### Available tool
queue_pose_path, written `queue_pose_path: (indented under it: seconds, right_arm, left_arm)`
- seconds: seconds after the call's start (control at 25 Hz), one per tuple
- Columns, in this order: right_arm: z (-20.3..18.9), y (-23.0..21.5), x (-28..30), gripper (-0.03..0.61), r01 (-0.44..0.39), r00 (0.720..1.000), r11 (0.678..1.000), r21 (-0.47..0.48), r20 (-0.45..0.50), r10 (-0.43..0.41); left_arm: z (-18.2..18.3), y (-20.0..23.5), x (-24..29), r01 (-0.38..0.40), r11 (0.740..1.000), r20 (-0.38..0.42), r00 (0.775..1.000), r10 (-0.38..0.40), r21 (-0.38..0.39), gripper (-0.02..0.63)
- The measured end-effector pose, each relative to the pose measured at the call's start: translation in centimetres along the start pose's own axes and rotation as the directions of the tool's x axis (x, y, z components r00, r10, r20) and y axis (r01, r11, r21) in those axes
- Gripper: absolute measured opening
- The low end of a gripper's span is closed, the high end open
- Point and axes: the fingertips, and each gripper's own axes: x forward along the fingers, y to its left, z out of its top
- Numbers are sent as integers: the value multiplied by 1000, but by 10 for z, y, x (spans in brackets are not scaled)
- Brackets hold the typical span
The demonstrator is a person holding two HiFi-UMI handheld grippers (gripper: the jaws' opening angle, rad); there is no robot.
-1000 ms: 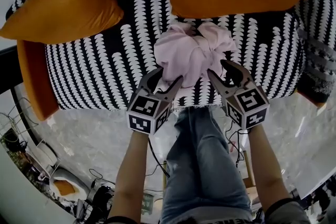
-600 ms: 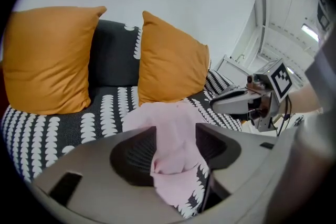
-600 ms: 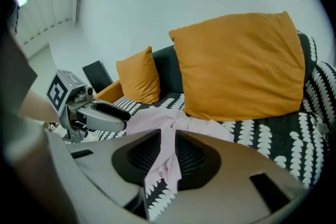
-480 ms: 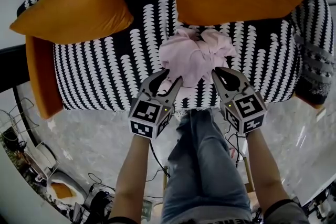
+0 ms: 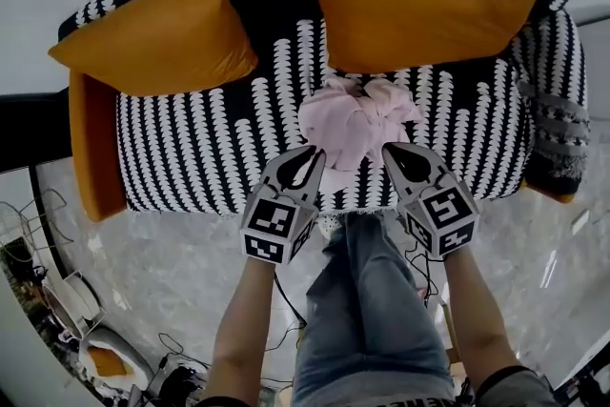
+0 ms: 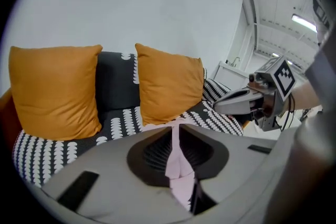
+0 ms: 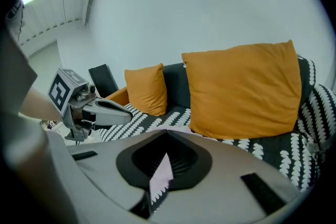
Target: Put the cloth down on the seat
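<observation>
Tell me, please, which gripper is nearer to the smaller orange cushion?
Left. In the head view the left gripper, its jaws just closing on the pink cloth, sits below and right of the smaller cushion; the right gripper pinches the cloth farther right, below the larger cushion.

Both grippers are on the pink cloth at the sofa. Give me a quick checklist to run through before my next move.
1. Grip of the left gripper: ok. Its jaws have just been closing, with the pink cloth pinched between them.
2. Grip of the right gripper: ok, shut on a fold of the cloth.
3. Bare seat beside the cloth: ok.
4. Cloth lying flat: not ok, it is bunched.
5. Cloth apart from the large orange cushion: cannot tell, their edges meet in the head view.
</observation>
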Motion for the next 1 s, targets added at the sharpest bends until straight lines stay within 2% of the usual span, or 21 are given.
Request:
queue_pose_path:
  seconds: [0.24, 0.72, 1.0]
  right_arm:
    - [23, 21, -31, 8, -18, 1000, 1000, -6, 20, 19]
    - [91, 62, -96, 8, -12, 991, 999, -46, 129, 18]
    - [124, 90, -135, 8, -12, 979, 996, -84, 202, 28]
  left_arm:
    - [25, -20, -29, -5, 1000, 29, 1000, 5, 9, 28]
    - [99, -51, -92, -11, 999, 144, 990, 4, 47, 28]
    - [126, -75, -131, -16, 998, 198, 980, 3, 61, 28]
